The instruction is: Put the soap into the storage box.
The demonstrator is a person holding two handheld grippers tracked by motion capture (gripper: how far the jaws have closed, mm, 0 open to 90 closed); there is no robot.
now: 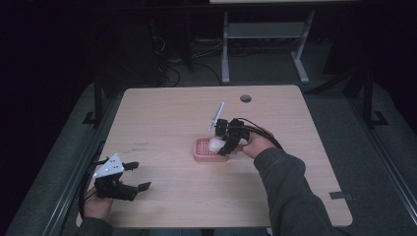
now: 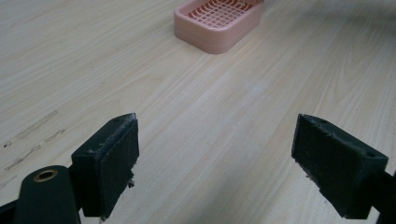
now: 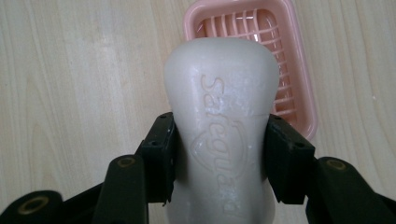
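The right hand-held gripper clamps a white moulded bar of soap between its jaws, above the pink slatted plastic soap dish near the centre of the pale wooden desk. At about seven o'clock from the dish, the left hand-held gripper gapes wide, empty.

The word "Safeguard" stands embossed along the face of the white soap bar. A shield-like emblem is pressed beneath the lettering. No other text is legible.
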